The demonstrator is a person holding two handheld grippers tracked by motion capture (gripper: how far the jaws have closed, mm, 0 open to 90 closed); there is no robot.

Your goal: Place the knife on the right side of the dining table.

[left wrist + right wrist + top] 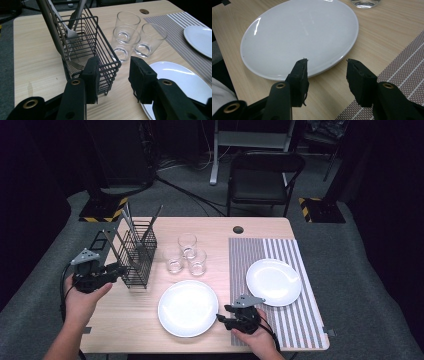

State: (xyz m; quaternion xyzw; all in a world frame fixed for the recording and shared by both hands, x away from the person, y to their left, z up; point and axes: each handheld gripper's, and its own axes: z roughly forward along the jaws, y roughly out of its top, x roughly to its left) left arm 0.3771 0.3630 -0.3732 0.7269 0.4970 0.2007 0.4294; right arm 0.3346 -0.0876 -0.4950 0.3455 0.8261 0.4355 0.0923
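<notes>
- Right hand-held gripper (325, 75): jaws spread, empty, level with the near rim of the white plate (299, 35), which lies just ahead on the bench (372, 37).
- Left hand-held gripper (112, 77): agape, empty, beside the wire basket (100, 57).
- Evidently the right is nearer the plate.

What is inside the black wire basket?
The wire basket holds cutlery standing up: a fork and some long handles lean out of the top. The wires and the handles hide their lower ends, so I cannot name the others.

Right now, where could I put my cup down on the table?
Bare wood lies between the wire basket and the table's left edge, and behind the three glasses. It is crowded between basket, glasses and the big plate.
</notes>
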